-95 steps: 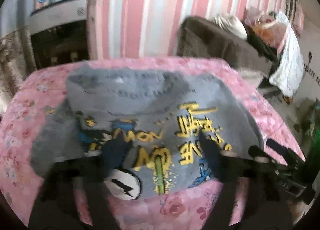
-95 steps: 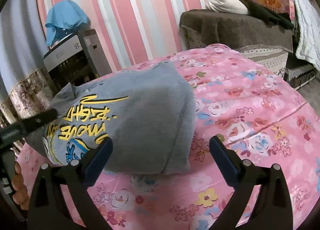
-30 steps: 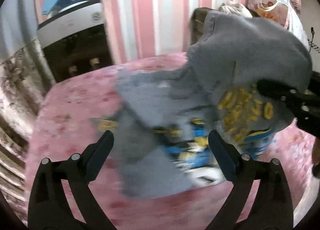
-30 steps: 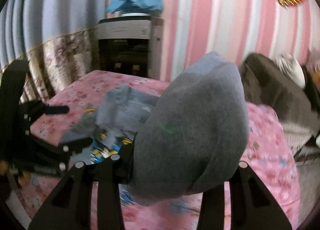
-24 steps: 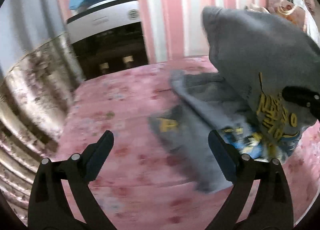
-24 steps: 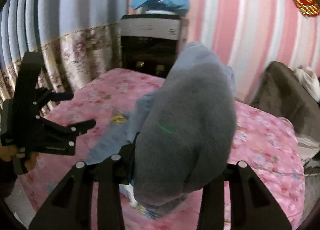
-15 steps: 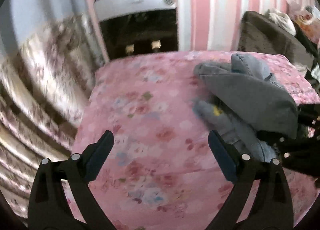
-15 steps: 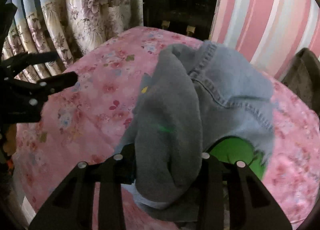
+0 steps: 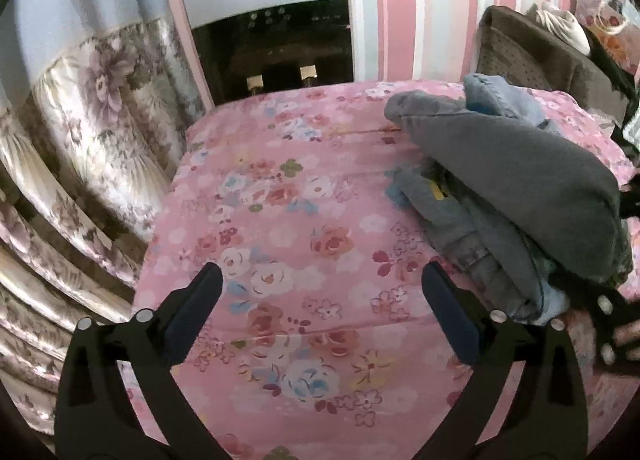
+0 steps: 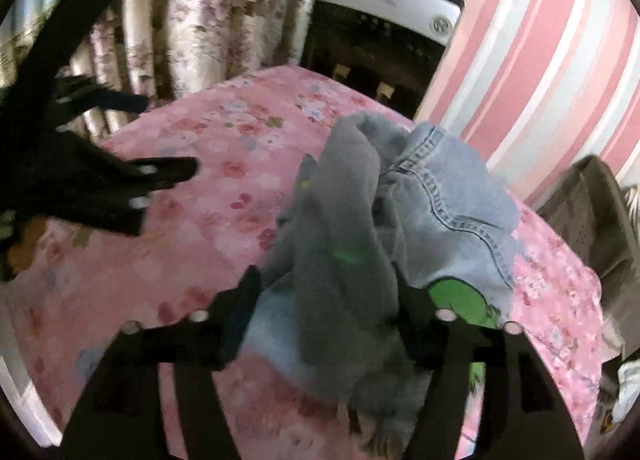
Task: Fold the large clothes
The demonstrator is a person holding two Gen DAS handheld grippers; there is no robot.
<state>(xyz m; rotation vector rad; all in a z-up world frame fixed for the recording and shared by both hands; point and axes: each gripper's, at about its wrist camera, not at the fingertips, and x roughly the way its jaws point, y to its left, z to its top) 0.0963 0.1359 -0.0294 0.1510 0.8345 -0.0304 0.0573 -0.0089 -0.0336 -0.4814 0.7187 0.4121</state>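
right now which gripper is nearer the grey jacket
Right. The right gripper straddles the grey jacket, jaws opening with its fabric between them. The left gripper is open over bare pink bedspread, jacket off to its right.

so the bed had a pink cotton cover with a flower print, roses in red, white and pale blue with little green leaves. on it sat a grey fleece sweatshirt, plain charcoal on the outside, with a bit of yellow print showing in the folds. under it was a light blue denim garment with darker stitched seams and a bright green cartoon patch. the wall with vertical stripes was pink, white and pale blue. the gathered curtain was cream with mauve flowers. the tall appliance against the wall was black with a silver-white top.
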